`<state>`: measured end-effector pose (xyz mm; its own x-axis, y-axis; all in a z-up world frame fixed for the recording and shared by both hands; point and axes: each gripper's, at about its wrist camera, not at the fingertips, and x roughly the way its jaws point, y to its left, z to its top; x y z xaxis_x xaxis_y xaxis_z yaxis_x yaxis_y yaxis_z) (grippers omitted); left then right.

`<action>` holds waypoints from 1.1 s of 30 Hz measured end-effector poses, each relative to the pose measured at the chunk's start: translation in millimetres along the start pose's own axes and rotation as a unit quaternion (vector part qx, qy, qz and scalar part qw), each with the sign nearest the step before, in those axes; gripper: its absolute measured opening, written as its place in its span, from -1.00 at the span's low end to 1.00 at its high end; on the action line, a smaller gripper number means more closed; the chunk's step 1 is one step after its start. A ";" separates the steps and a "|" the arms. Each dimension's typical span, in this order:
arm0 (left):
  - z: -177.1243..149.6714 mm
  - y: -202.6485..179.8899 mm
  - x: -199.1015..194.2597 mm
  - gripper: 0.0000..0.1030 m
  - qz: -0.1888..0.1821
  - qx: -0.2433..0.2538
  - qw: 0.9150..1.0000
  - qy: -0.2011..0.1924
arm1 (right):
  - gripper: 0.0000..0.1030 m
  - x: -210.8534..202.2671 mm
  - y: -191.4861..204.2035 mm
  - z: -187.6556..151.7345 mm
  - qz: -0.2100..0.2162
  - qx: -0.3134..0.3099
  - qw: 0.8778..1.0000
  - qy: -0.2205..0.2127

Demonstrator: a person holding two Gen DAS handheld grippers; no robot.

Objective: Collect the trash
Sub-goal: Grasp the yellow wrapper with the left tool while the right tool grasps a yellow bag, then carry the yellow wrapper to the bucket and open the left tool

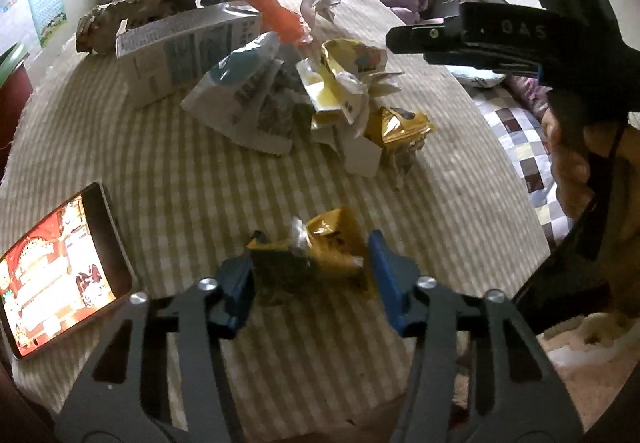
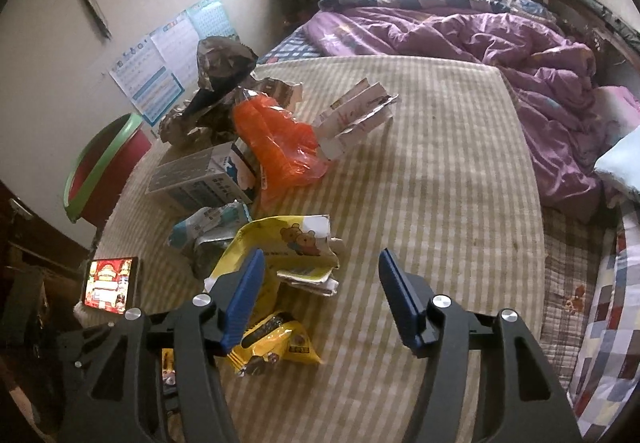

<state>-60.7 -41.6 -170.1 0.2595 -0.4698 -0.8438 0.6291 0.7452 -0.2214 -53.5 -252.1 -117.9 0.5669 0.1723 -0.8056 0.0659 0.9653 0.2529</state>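
Trash lies in a pile on a striped mat [image 1: 160,171]: a printed carton [image 1: 176,51], an orange plastic bag [image 1: 272,11], a blue-white pouch [image 1: 236,83], yellow wrappers [image 1: 348,79] and a gold wrapper [image 1: 400,127]. My left gripper [image 1: 310,271] is open with its blue fingers on both sides of a crumpled gold snack wrapper [image 1: 324,251] on the mat. My right gripper [image 2: 320,295] is open and empty above the mat, right of a yellow bear-print bag [image 2: 288,243]; it also shows in the left wrist view [image 1: 460,39]. A yellow snack packet [image 2: 276,343] lies under its left finger.
A lit phone [image 1: 60,275] lies on the mat at the left; it also shows in the right wrist view [image 2: 110,283]. A red bin with a green rim [image 2: 104,167] stands beside the mat's left edge. Purple bedding [image 2: 500,43] is heaped behind and to the right.
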 end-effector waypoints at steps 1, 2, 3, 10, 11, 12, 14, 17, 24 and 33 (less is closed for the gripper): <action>1.6 0.2 -0.6 -0.17 -0.001 -0.004 1.000 -0.002 | 0.19 0.8 0.5 0.3 0.002 -0.002 1.000 0.001; 3.3 0.0 -1.4 -0.19 0.000 -0.008 1.000 -0.004 | 0.24 2.5 1.4 1.0 0.004 -0.006 1.000 0.002; 5.3 -0.5 -2.0 -0.20 0.002 -0.011 1.000 -0.008 | 0.25 4.4 2.2 2.1 0.006 -0.009 1.000 0.003; 27.7 2.7 -22.9 -0.21 0.005 -0.039 0.998 -0.054 | 0.27 25.1 -8.9 13.9 0.013 -0.008 1.000 0.013; 30.4 3.8 -25.6 -0.21 0.005 -0.041 0.997 -0.059 | 0.26 31.5 -10.6 15.9 0.021 -0.010 0.999 0.024; 33.7 4.2 -27.5 -0.21 0.006 -0.044 0.997 -0.064 | 0.26 35.9 -11.9 17.0 0.029 -0.011 0.999 0.031; 41.4 6.5 -32.2 -0.21 0.008 -0.054 0.996 -0.077 | 0.26 44.1 -16.1 17.9 0.051 -0.007 0.998 0.042; 48.3 11.5 -36.9 -0.21 0.006 -0.070 0.994 -0.086 | 0.26 51.7 -18.5 20.0 0.080 -0.005 0.996 0.049; 51.6 19.1 -38.9 -0.21 0.008 -0.092 0.992 -0.086 | 0.24 63.5 -16.3 23.2 0.117 -0.027 0.991 0.062; 62.0 17.0 -44.7 -0.21 0.008 -0.088 0.991 -0.100 | -0.09 39.8 -30.2 21.2 0.082 -0.023 0.996 0.025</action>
<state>-16.1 -37.3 -105.8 0.4199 -0.5290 -0.7374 0.4903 0.8160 -0.3062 -15.5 -278.5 -146.2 0.5260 0.3365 -0.7811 -0.0622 0.9311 0.3593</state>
